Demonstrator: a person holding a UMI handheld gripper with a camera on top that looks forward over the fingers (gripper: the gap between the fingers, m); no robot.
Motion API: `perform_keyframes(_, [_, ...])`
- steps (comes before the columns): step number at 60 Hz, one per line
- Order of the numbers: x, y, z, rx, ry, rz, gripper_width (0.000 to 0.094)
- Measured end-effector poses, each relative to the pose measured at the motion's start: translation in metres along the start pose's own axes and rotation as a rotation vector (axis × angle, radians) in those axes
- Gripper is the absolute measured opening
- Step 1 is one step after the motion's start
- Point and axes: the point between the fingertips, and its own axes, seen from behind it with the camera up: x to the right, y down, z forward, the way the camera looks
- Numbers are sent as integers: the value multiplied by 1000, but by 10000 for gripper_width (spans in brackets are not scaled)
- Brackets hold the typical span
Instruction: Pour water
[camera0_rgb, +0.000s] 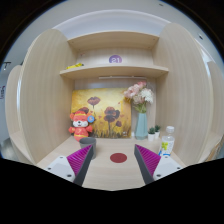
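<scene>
Clear plastic water bottle with a pale cap (167, 140) stands upright on the light wooden worktop (108, 172), ahead and right of the tongs (113, 158). Small red round coaster (119, 157) lies left of bottle, between the spread, empty fingers. Blue vase of flowers (141, 120) behind bottle. Step: approach, nothing grasped. Next: swing right, straddle bottle, close.

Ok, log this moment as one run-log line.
gripper: open, empty | small clear plastic bottle: upright beyond fingers, untouched | round red coaster: between fingers | pour: not started
</scene>
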Motion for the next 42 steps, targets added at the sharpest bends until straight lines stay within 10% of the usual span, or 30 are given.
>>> perform_keyframes(42, [261, 89, 117, -70, 272, 12, 836])
